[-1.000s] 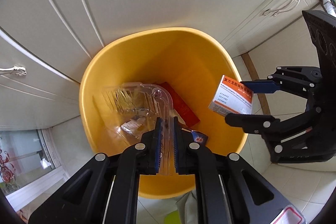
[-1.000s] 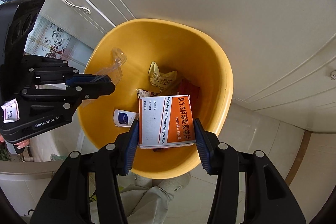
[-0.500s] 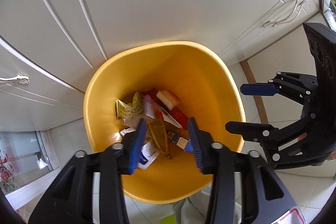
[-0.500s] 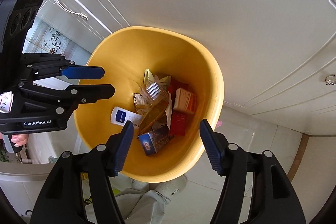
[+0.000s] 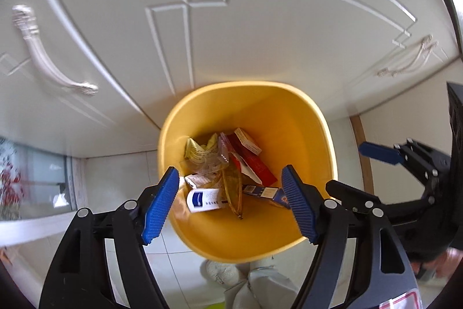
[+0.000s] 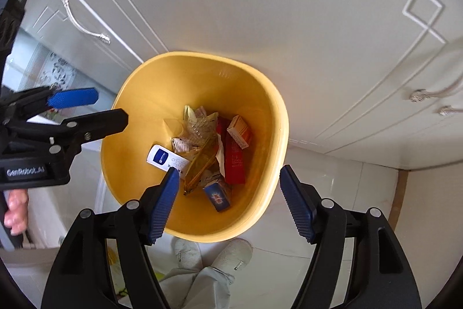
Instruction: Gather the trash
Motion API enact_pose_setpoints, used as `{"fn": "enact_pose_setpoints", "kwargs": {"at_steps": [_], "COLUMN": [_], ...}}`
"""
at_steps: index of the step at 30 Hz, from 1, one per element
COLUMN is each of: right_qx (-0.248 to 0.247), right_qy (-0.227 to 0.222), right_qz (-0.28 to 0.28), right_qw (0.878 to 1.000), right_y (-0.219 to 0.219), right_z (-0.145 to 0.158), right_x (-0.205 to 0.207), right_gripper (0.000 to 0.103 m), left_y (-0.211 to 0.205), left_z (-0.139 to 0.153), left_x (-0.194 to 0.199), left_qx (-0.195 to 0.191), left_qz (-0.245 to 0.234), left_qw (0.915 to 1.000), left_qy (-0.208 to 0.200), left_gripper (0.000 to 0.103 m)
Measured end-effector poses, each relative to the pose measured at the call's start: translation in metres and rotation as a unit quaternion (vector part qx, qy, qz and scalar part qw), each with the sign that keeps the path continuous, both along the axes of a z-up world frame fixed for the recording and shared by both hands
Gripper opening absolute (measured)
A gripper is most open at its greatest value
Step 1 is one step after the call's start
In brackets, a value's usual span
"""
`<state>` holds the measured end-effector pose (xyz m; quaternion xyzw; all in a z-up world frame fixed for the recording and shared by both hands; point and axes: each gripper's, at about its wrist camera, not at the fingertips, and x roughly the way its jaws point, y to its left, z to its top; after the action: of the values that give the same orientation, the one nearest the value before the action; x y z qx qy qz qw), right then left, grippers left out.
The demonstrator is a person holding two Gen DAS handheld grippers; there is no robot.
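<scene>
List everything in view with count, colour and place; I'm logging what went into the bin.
bin: one, yellow, on the tiled floor against the white cabinets
red box: one, red, flat in the bin
orange box: one, white and orange, in the bin by the red box
blue box: one, blue, near side of the bin floor
white packet: one, white with a blue square, left in the bin
clear tray: one, transparent, crumpled, among the trash
cabinets: white, several doors with silver handles, behind the bin
shoes: two, white, below the bin
left gripper: black, blue pads, jaws opening, empty, above the bin
right gripper: same, opening, empty
</scene>
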<state>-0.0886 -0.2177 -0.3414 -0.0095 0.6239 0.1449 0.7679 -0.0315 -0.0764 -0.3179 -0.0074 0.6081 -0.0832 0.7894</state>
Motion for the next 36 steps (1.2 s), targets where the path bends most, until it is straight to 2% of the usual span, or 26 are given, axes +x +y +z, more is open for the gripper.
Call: {"fn": "enact_pose_setpoints", "kwargs": {"at_steps": [7, 13, 21, 36], "right_qx": [-0.061, -0.098, -0.091, -0.068], "right_qy": [-0.030, -0.042, -0.047, -0.045], "right_qz": [-0.063, -0.086, -0.105, -0.110], "right_qw": [0.996, 0.991, 0.989, 0.991], "right_y": [0.006, 0.008, 0.005, 0.003], "right_z": [0.031, 0.054, 0.083, 0.098], "right_x": [-0.010, -0.019, -0.029, -0.035], "right_gripper": [0.072, 0.072, 0.072, 0.072], "left_y": [0.008, 0.019, 0.026, 0.024], "left_z": [0.026, 0.044, 0.062, 0.086], "left_x": [-0.016, -0.027, -0.046, -0.058], "left_qx": [0.016, 0.017, 0.024, 0.032], "left_qz": [0.068, 0.117, 0.141, 0.139], "left_qw": [0.9974, 0.9928, 0.9896, 0.9895], "left_qy": [-0.019, -0.021, -0.016, -0.025], "left_gripper": [0.073, 0.073, 0.076, 0.077]}}
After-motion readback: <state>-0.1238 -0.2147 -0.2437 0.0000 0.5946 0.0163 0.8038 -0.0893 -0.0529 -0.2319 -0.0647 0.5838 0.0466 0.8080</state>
